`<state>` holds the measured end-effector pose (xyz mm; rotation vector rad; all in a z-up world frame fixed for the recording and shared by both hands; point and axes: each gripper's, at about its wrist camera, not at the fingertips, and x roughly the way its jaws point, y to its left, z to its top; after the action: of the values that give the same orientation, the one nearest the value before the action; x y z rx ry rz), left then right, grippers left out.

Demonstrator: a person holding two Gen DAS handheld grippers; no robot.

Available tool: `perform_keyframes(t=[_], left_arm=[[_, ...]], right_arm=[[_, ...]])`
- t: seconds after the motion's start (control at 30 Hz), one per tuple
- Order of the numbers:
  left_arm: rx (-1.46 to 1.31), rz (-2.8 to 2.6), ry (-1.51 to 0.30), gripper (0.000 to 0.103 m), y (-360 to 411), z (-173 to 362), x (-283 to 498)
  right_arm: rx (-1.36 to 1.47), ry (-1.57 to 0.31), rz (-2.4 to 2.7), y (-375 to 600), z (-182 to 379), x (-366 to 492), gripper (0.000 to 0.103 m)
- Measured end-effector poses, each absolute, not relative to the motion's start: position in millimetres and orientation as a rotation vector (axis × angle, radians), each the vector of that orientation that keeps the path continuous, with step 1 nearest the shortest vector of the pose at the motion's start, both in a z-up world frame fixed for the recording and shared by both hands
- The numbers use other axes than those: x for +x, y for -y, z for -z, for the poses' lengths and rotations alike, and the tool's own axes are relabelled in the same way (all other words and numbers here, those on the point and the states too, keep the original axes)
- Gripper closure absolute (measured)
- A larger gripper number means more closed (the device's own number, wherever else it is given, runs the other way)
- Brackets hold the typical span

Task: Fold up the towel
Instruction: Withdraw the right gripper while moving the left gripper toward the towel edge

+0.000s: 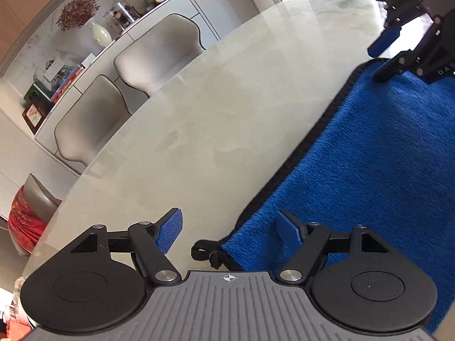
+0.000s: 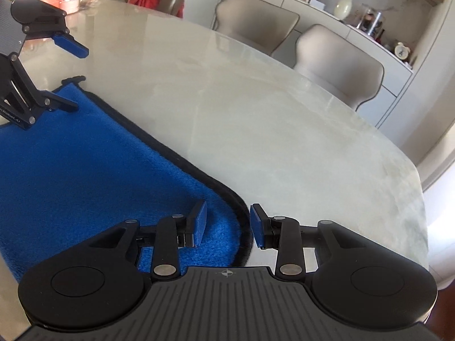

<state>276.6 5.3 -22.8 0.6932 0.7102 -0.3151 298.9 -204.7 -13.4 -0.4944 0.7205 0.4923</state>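
Note:
A blue towel (image 1: 369, 156) with a black hem lies flat on the pale marble table (image 1: 213, 108). My left gripper (image 1: 229, 231) is open over the towel's near corner, where a black hanging loop (image 1: 203, 251) sticks out; one pad is above the towel, the other above bare table. In the right wrist view my right gripper (image 2: 229, 224) is open astride another rounded corner of the towel (image 2: 85, 164). Each gripper shows in the other's view, the right one (image 1: 381, 59) and the left one (image 2: 75, 76), both open at the towel's far end.
Several beige chairs (image 2: 338, 65) stand along the far side of the table. Behind them is a white sideboard (image 2: 378, 45) with a vase, clock and books. A red cloth (image 1: 24, 221) hangs on a chair at the table's end.

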Motion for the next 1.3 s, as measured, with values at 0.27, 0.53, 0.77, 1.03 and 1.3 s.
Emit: perform_keyframes(t=[0.27,0.53,0.77,1.03,1.3], left_arm=[[0.604,0.264,-0.692,0.021,-9,20,287],[0.423,0.341,-0.593,0.022,-19,-20,192],[0.477,0.385,-0.674,0.022,-12,4,133],[0.360,0.336,-0.707,0.022,-36,1,118],[0.328,0.340,-0.672,0.022,-20,-1,119]], right_arm=[[-0.490,-0.688,-0.413,208,14,299,0.068],[-0.418,-0.615,-0.563,211,-14,208,0.068],[-0.479,-0.668,-0.546,214,10,155,0.067],[-0.383,-0.666,-0.512,234,-3,140,0.067],[-0.299,-0.570,-0.580,206,-6,140,0.067]])
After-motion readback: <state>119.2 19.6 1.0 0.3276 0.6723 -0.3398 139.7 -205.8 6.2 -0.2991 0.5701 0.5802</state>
